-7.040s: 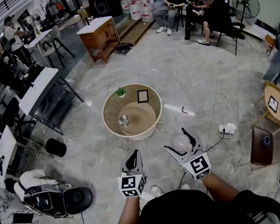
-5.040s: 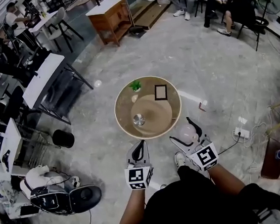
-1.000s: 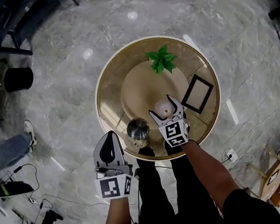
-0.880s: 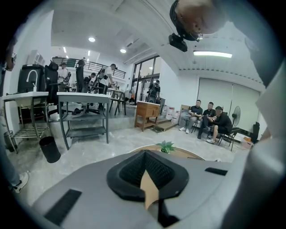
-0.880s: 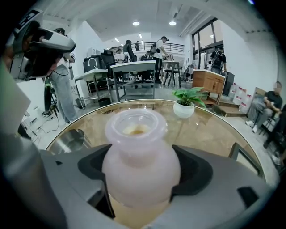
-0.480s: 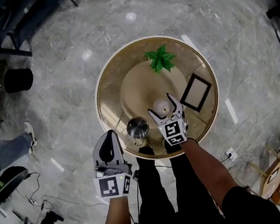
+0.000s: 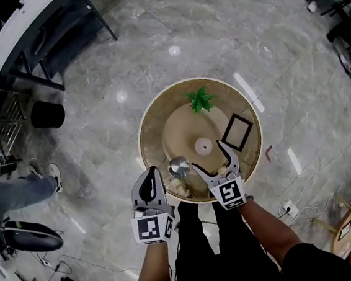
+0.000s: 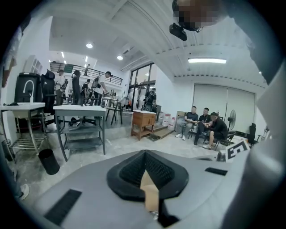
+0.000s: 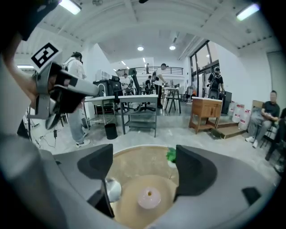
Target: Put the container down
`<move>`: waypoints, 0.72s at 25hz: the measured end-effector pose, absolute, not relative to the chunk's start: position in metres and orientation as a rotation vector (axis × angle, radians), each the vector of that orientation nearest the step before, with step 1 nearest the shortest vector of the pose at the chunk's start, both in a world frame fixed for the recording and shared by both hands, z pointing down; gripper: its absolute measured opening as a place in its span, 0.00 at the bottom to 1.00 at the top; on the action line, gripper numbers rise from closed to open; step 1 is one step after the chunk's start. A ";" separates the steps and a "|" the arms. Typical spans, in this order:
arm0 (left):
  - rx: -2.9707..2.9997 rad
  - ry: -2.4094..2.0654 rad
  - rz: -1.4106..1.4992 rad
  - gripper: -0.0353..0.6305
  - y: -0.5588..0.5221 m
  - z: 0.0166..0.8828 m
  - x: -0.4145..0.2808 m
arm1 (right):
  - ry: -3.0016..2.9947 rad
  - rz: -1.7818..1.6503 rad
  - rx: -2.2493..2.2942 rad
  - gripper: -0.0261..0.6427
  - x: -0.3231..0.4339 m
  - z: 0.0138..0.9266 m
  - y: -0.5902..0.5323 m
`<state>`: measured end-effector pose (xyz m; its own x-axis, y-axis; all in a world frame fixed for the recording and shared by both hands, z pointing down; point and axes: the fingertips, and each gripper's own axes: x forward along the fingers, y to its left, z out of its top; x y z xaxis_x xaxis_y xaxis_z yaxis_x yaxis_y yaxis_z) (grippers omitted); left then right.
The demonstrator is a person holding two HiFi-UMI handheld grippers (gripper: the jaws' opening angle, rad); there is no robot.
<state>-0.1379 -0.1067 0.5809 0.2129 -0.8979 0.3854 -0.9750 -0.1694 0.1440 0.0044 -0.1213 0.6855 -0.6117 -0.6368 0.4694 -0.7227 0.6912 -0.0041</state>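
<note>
The container is a small pale pink round pot with a hole in its top. It stands free on the tan mat of the round table. My right gripper hangs open just short of the container, with nothing between its fingers. In the right gripper view the container sits on the mat beyond the spread jaws of my right gripper. My left gripper is shut and empty, at the table's near left edge. The left gripper view shows my left gripper with its jaws pressed together.
A shiny metal cup stands left of the container, and the metal cup shows beside my left jaw. A small green plant and a black picture frame sit farther back. Several seated people and desks ring the marble floor.
The right gripper held the container over the mat; now the container stands on the mat and the gripper has opened and pulled back toward me. The head camera has lifted away.
</note>
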 end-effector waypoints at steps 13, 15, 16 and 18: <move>2.319 -1.755 0.265 0.04 -0.112 0.441 -0.110 | -2.782 0.178 1.129 0.46 0.014 0.403 -0.125; 2.360 -1.756 0.265 0.04 -0.117 0.423 -0.109 | -2.815 0.133 1.130 0.42 0.015 0.369 -0.126; 2.378 -1.752 0.267 0.04 -0.120 0.415 -0.107 | -2.823 0.105 1.131 0.41 0.016 0.356 -0.128; 2.417 -1.755 0.253 0.04 -0.128 0.397 -0.103 | -2.831 0.036 1.142 0.39 0.021 0.340 -0.133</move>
<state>-0.1026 -0.1279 0.3973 0.3036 -0.9273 0.2191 -0.9514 -0.3074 0.0173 0.0208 -0.1327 0.3396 -0.7168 -0.6913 0.0907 -0.6934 0.7205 0.0115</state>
